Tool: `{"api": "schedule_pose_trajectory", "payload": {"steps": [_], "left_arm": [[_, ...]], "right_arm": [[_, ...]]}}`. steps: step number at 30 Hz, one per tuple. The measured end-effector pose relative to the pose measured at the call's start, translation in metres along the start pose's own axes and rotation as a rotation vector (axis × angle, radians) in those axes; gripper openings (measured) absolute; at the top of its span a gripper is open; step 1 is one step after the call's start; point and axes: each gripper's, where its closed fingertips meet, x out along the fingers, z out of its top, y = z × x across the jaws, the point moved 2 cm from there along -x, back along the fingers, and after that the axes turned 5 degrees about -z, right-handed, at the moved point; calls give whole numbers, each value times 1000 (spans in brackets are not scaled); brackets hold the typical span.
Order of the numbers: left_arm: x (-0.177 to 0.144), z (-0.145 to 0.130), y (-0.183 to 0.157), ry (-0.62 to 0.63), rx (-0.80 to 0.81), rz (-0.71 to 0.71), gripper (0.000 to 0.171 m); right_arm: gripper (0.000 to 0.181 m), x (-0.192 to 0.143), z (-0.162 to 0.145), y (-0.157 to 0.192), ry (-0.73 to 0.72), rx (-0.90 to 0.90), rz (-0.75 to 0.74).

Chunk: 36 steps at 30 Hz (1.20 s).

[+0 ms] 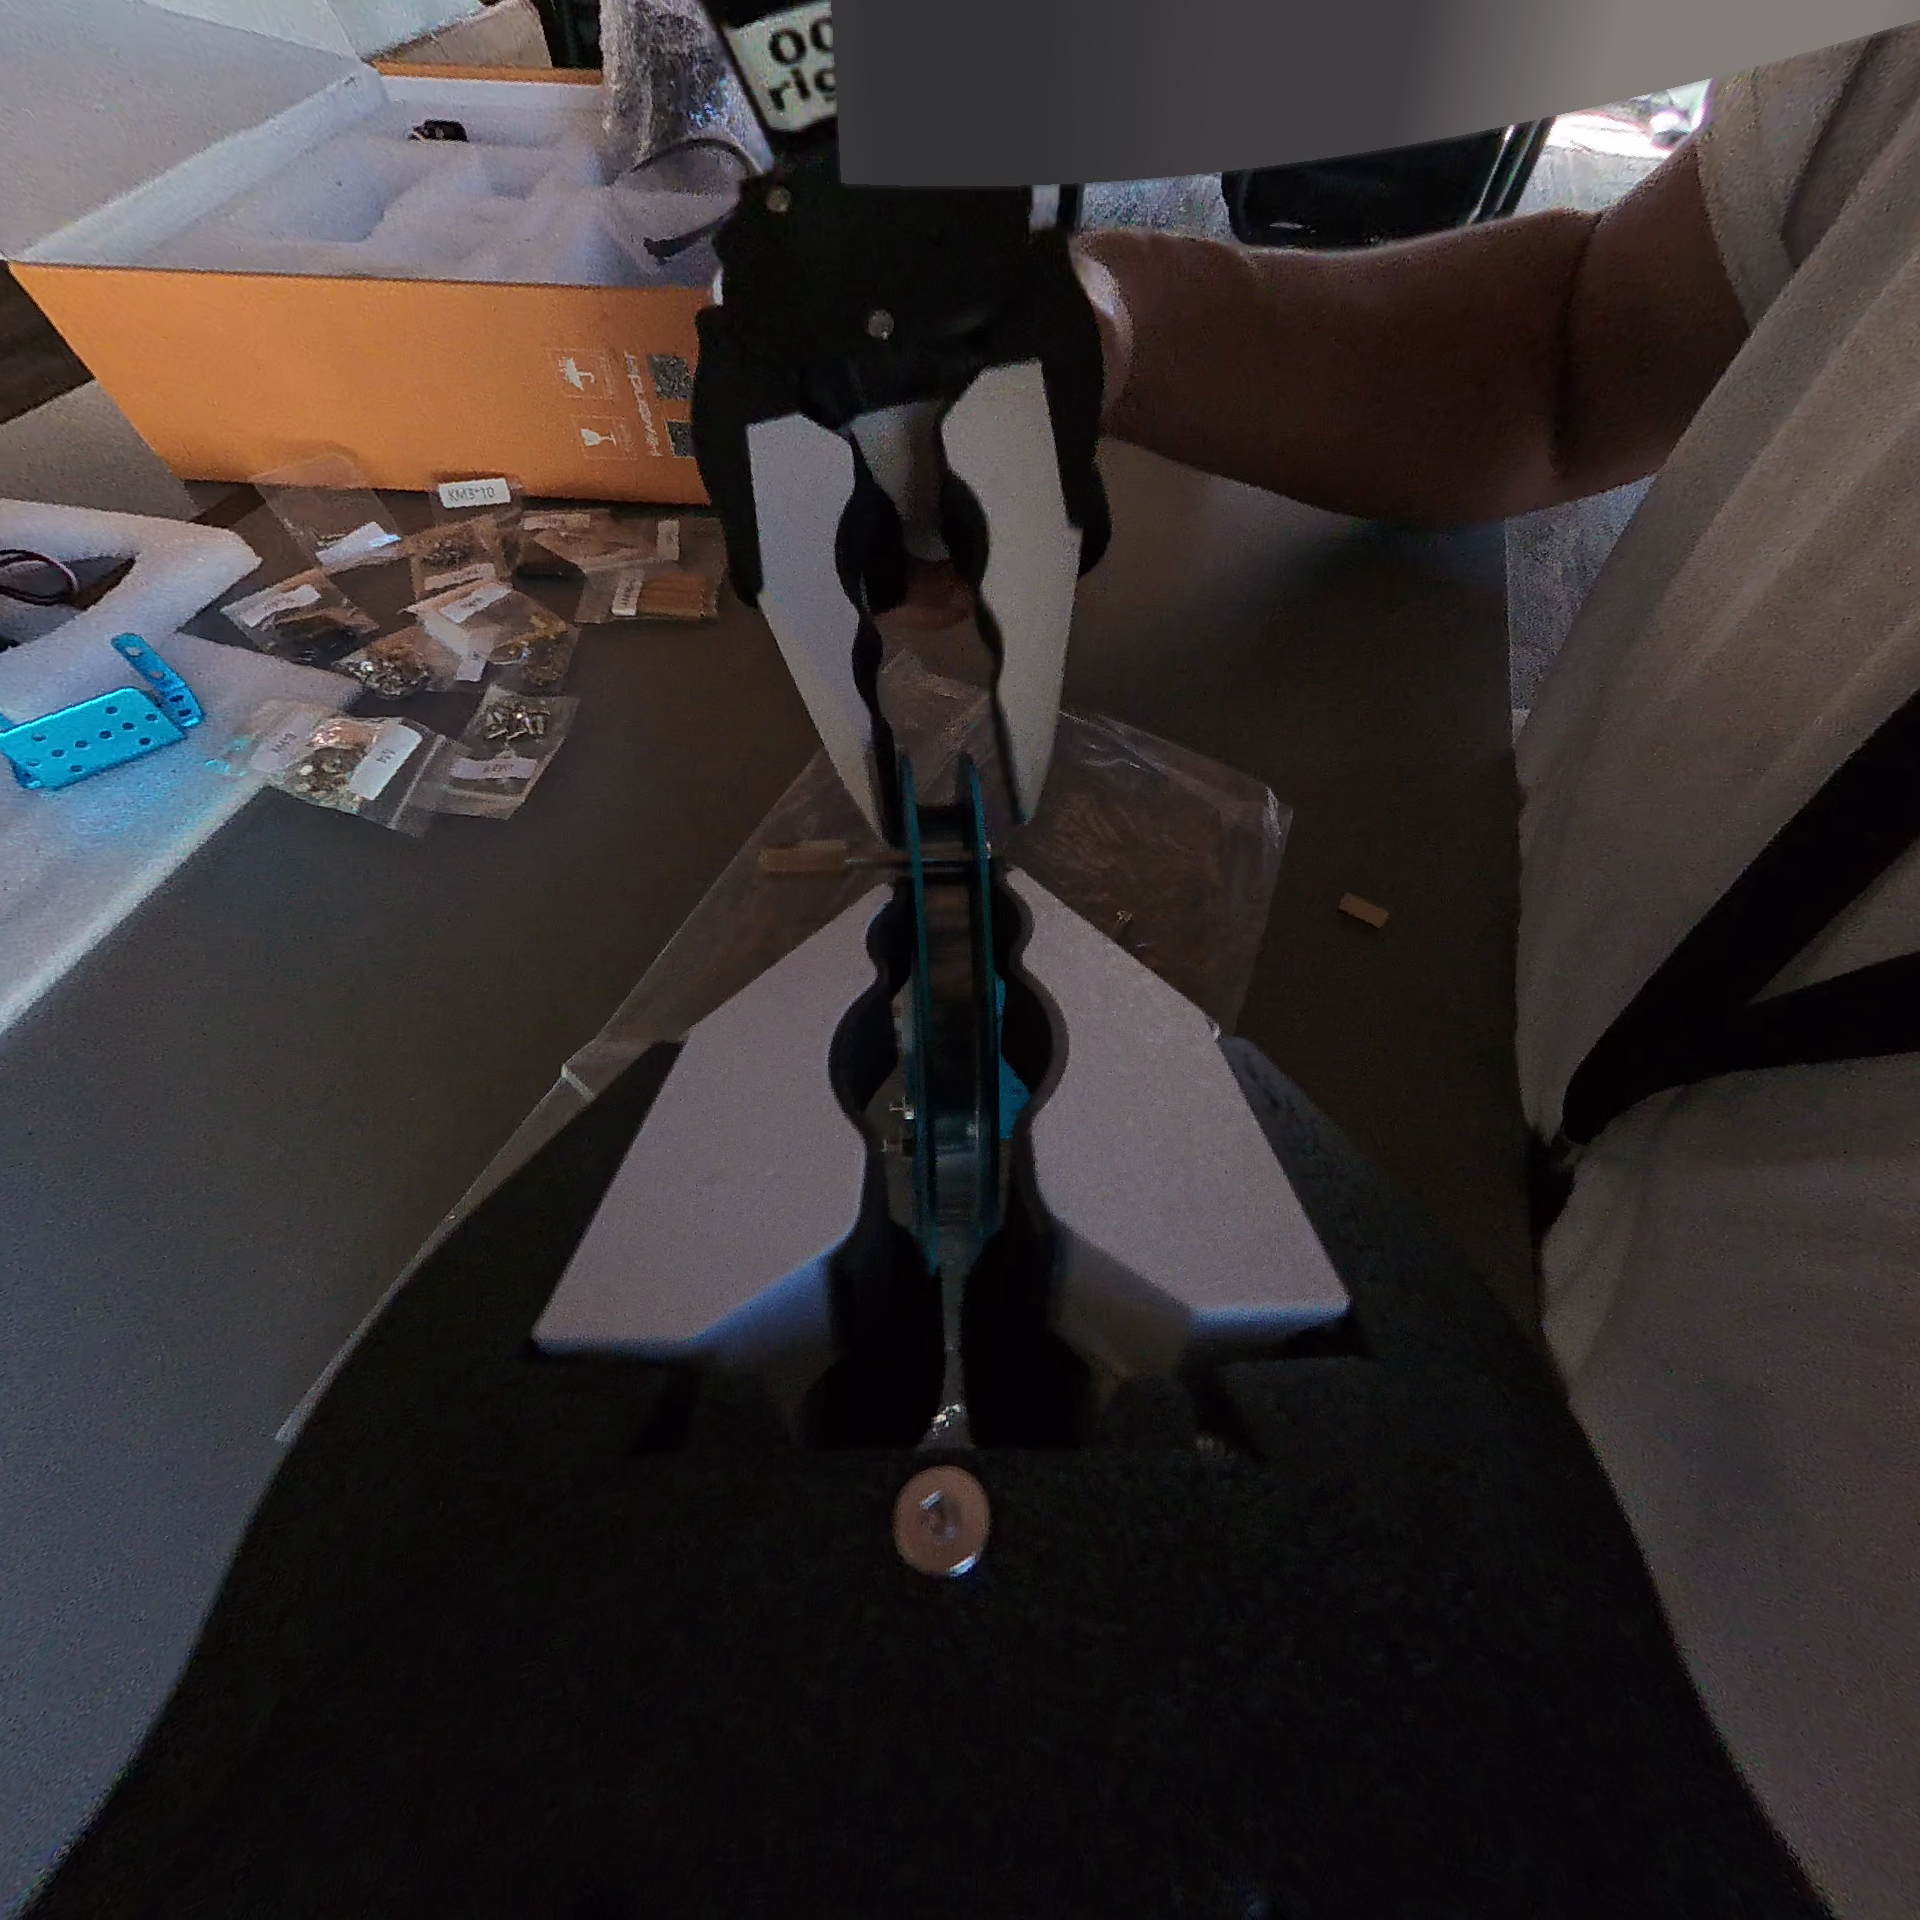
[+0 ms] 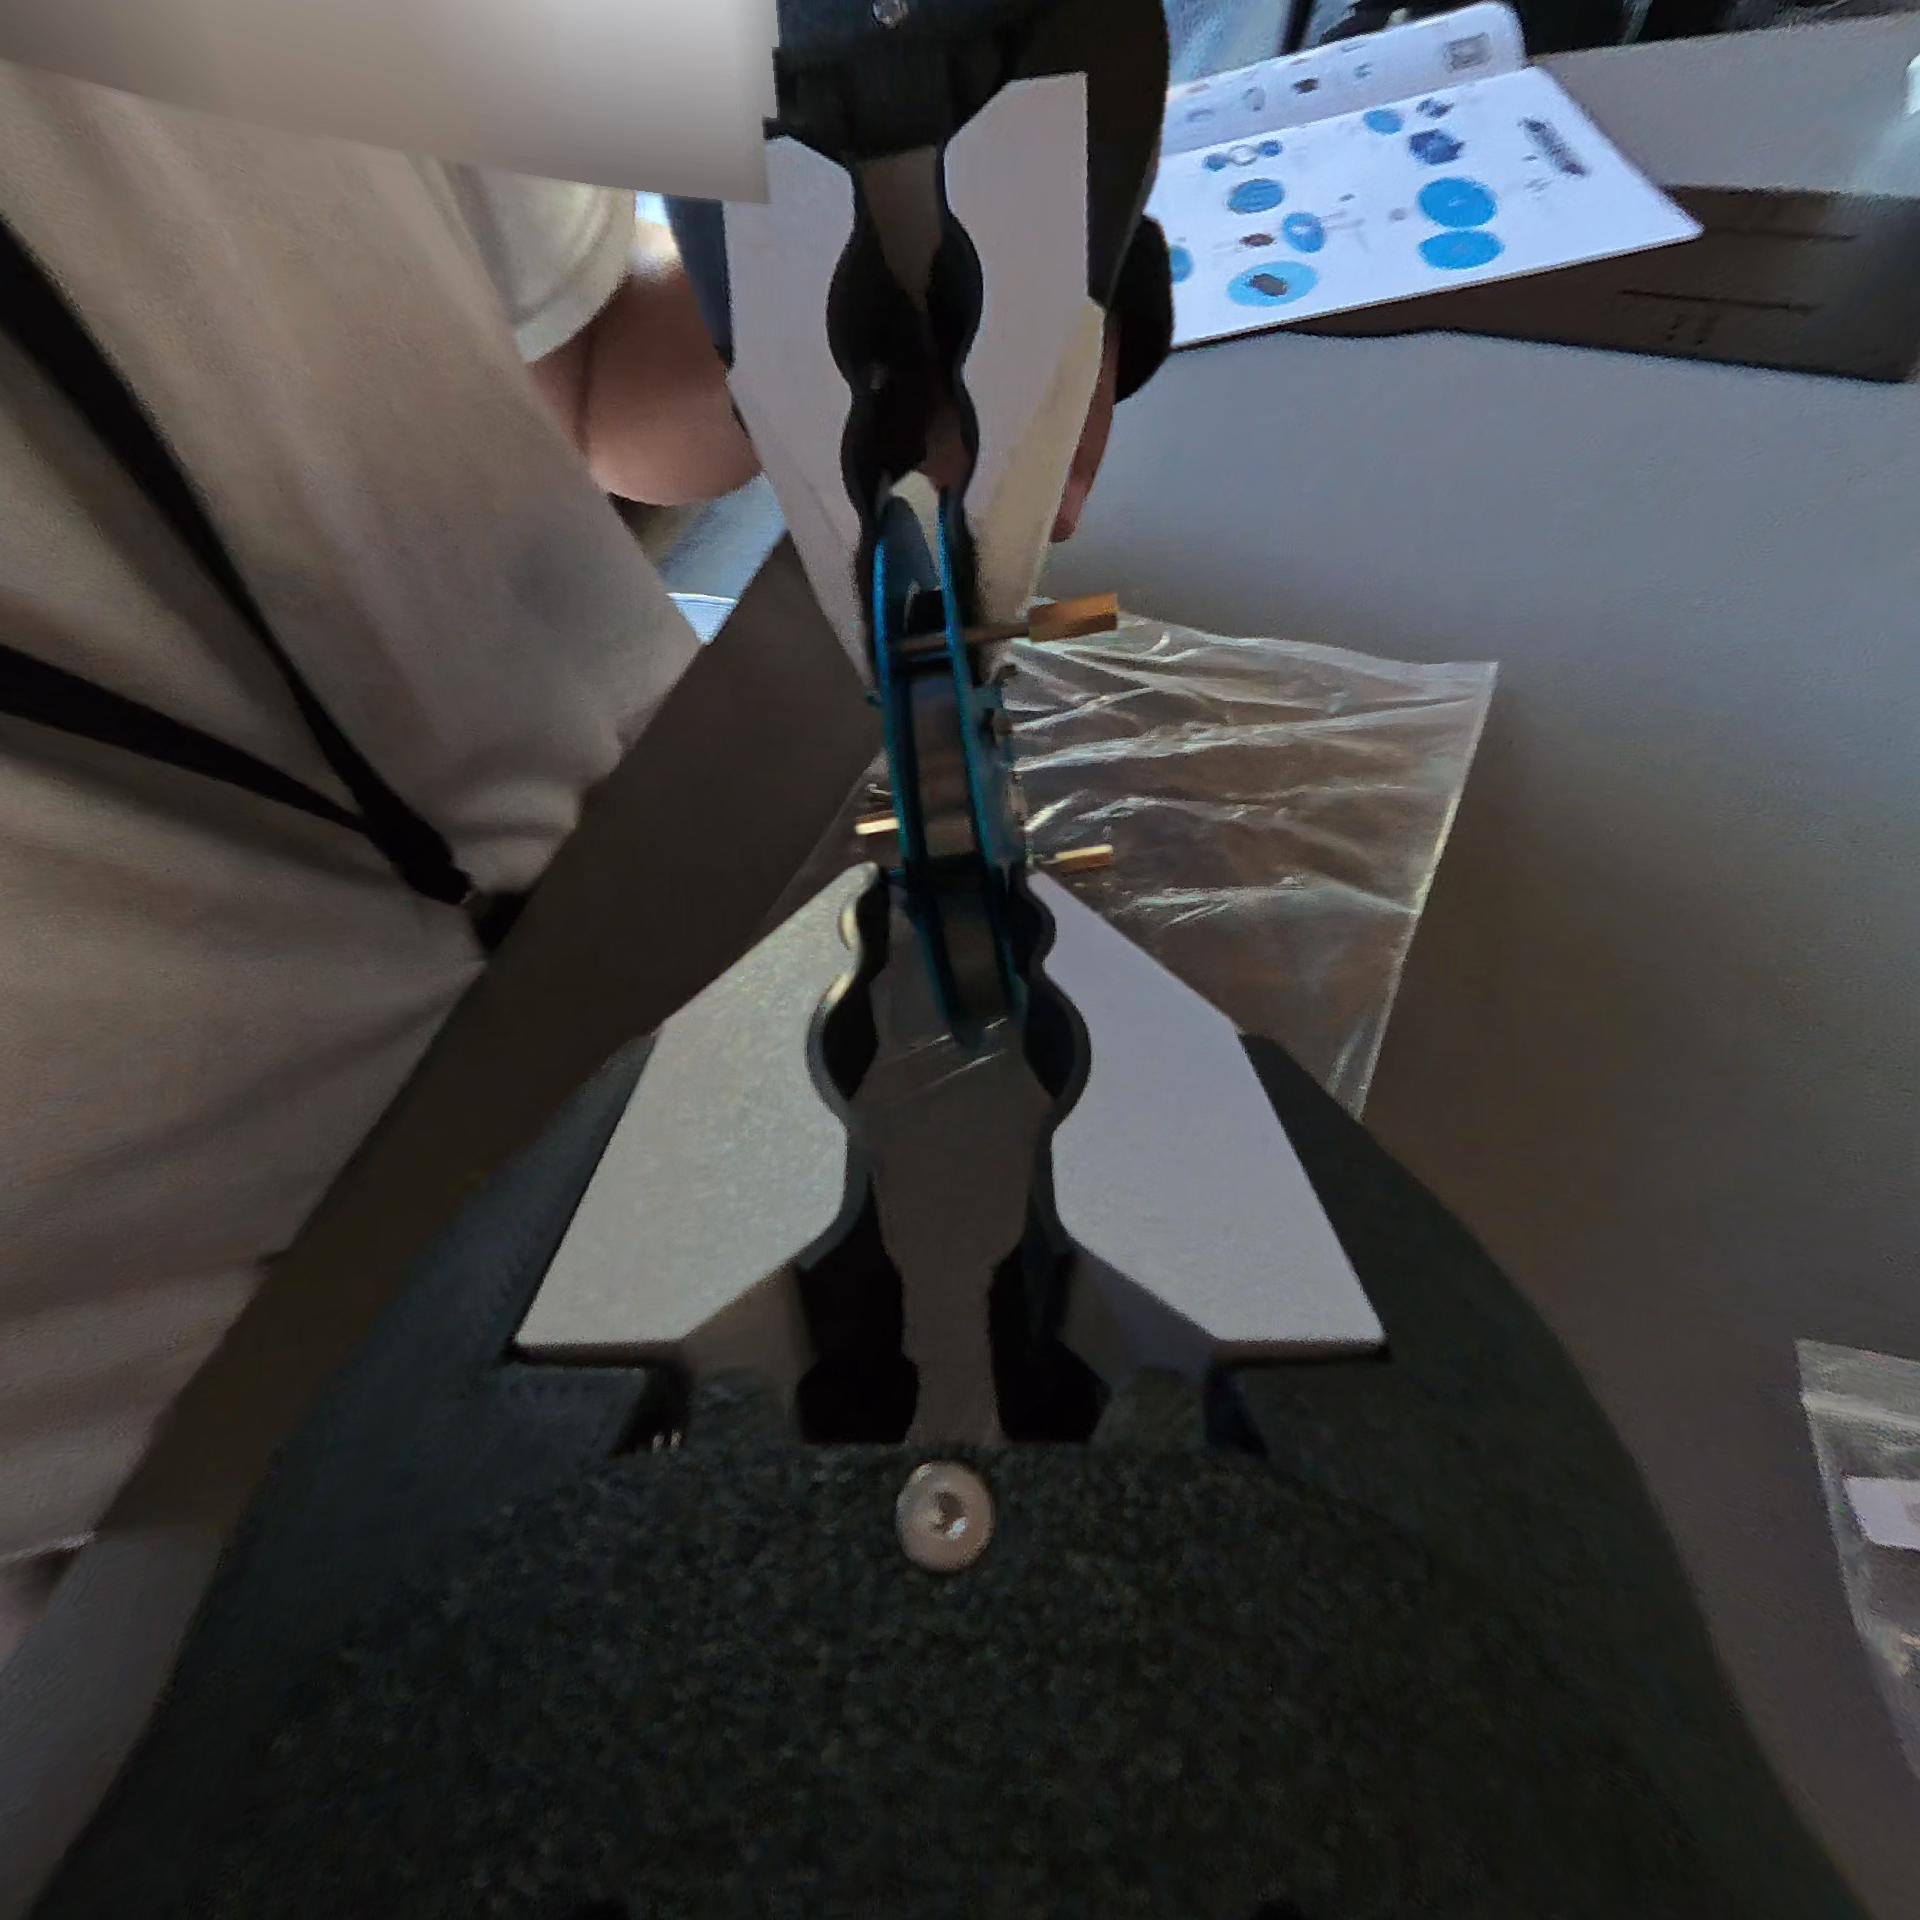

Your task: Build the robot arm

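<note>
A wheel-like assembly of two thin blue discs with a black core between them (image 1: 943,997) is held edge-on above a dark table. My left gripper (image 1: 948,904) is shut on its near edge. My right gripper (image 1: 951,800) comes in from the opposite side and is shut on its far edge. In the right wrist view the right gripper (image 2: 948,894) grips the assembly (image 2: 940,769) from below and the left gripper (image 2: 928,623) from above. A brass standoff (image 1: 795,859) on a thin screw sticks out sideways from the discs; it also shows in the right wrist view (image 2: 1075,618).
A clear plastic bag (image 2: 1247,769) lies under the assembly. A loose brass piece (image 1: 1363,910) lies nearby. Small bags of screws (image 1: 416,644), an orange box (image 1: 364,374) and a blue bracket (image 1: 94,727) on white foam sit at the left. A printed sheet (image 2: 1403,177) lies beyond. The person's torso is close. Less than 4 cm separates the two grippers' tips. Both grippers' tips are roughly 15 cm from the loose brass piece (image 1: 1363,910).
</note>
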Motion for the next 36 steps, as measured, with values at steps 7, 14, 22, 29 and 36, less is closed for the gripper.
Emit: {"api": "schedule_pose_trajectory", "payload": {"steps": [7,14,22,29,36], "left_arm": [[4,-1,-16,-45,117,-30,14],[1,-6,-29,-58,277,-193,14],[-14,-10,-13,-86,276,-537,14],[-14,-9,-10,-78,270,-711,14],[-13,-9,-9,-111,244,-775,14]], "right_arm": [[36,-6,32,-9,-192,258,324],[21,10,40,3,-119,69,656],[13,19,43,1,-160,-121,604],[4,19,36,0,-181,-151,502],[12,18,36,5,-231,-197,482]]}}
